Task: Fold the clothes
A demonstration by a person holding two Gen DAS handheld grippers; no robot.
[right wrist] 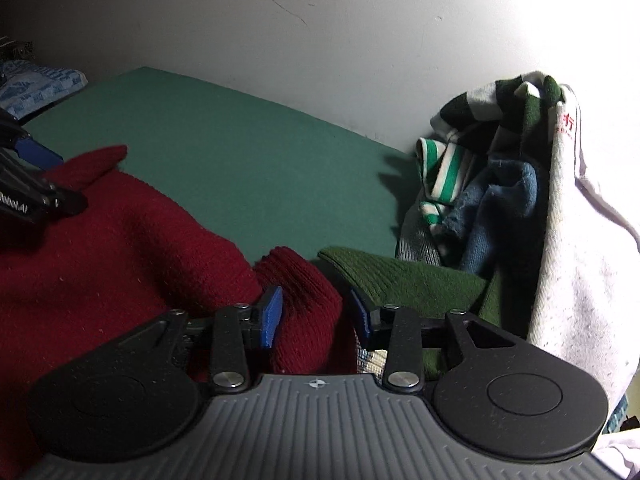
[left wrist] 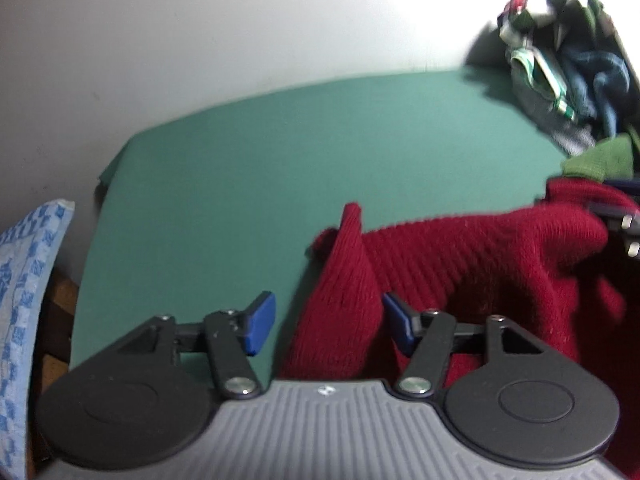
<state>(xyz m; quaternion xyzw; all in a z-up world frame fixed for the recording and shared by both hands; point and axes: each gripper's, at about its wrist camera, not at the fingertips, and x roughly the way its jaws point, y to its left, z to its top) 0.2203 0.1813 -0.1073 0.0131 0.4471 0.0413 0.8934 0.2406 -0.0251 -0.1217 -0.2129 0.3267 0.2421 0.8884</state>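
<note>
- Red knit sweater (left wrist: 460,264) lies bunched on the green surface (left wrist: 248,184), toward its near right part in the left wrist view.
- Left gripper (left wrist: 328,322): jaws apart, released. A raised fold of the sweater stands between the blue pads (left wrist: 260,322); left pad is clear of it over bare green, right pad sits at the fold's edge, contact there unclear.
- Right gripper (right wrist: 316,316): jaws apart, a ribbed part of the sweater, cuff or hem, lies between the pads (right wrist: 272,316). Left pad is at the knit; right pad has a visible gap. Reads as released, not clamped.
- Right gripper's tip also shows at the right edge of the left wrist view, up against the sweater.
- Dark green knit garment (right wrist: 408,284) lies just right of the ribbed part, touching the clothes pile.
- Clothes pile (right wrist: 480,184) at far right against the white wall (right wrist: 320,20): green-white striped piece, blue cloth, white cloth with red print.
- Blue-white patterned cloth (left wrist: 28,300) at far left, beside the green surface.
</note>
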